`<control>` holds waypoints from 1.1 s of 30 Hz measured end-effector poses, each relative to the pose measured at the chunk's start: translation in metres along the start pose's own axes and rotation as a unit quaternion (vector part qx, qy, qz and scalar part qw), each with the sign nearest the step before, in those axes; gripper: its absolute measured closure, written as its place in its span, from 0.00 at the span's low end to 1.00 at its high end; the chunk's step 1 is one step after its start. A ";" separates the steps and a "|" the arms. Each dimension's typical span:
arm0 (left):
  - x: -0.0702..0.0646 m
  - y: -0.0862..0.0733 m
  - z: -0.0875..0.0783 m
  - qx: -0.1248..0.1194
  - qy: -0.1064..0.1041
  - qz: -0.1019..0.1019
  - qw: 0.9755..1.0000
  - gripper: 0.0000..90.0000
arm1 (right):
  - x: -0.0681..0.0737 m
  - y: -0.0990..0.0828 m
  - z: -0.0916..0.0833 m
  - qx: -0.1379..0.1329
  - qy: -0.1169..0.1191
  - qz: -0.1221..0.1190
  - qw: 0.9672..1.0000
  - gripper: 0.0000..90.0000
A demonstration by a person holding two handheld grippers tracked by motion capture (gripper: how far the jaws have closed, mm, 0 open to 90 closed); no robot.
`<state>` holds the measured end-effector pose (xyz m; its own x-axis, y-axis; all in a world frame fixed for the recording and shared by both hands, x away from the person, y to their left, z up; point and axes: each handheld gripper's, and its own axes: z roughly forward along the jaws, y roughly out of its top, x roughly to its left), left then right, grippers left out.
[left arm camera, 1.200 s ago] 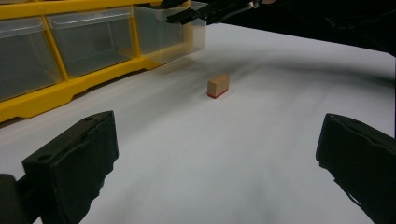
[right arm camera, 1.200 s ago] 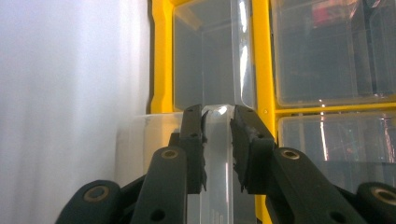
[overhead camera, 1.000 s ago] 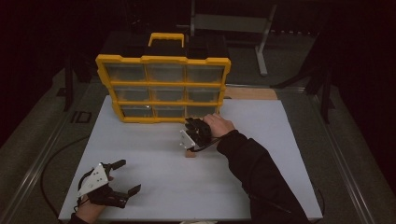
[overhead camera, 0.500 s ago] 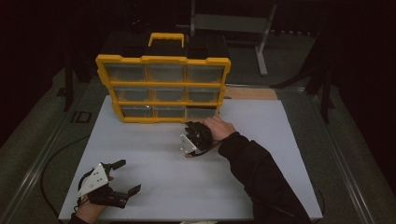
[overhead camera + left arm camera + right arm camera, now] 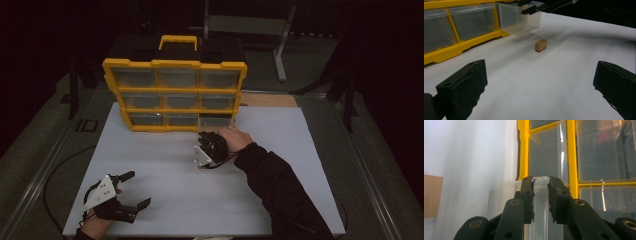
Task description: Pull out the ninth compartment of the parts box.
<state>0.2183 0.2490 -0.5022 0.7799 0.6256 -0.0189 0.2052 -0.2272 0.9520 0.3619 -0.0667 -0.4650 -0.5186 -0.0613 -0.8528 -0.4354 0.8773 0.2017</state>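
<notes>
A yellow organizer (image 5: 175, 95) with clear drawers stands at the back of the white table (image 5: 150, 160). My right gripper (image 5: 207, 147) is just in front of its bottom right slot, which looks dark. In the right gripper view the right gripper (image 5: 540, 182) is shut on the front wall of a clear drawer (image 5: 540, 200). The left gripper view shows that drawer (image 5: 519, 21) pulled out and held above the table. A small wooden block with a red base (image 5: 541, 45) lies on the table near it. My left gripper (image 5: 140, 189) rests at the front left, open and with nothing between its fingers.
A black case with a yellow handle (image 5: 177, 42) sits behind the organizer. A wooden board (image 5: 270, 100) lies at the table's back right edge. Dark floor and a metal stand (image 5: 280, 45) lie beyond.
The right gripper has crept slightly toward the near side with the drawer. The left gripper has stayed put.
</notes>
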 end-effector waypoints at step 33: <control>0.001 0.000 0.000 0.000 0.002 0.001 1.000 0.00 | -0.039 -0.020 -0.015 -0.016 0.016 0.267 0.963 0.09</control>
<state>0.2185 0.2496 -0.5022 0.7774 0.6288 -0.0165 0.2039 -0.2271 0.9523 0.3797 -0.0894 -0.4286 -0.6963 0.3805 -0.6085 -0.1217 0.7730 0.6226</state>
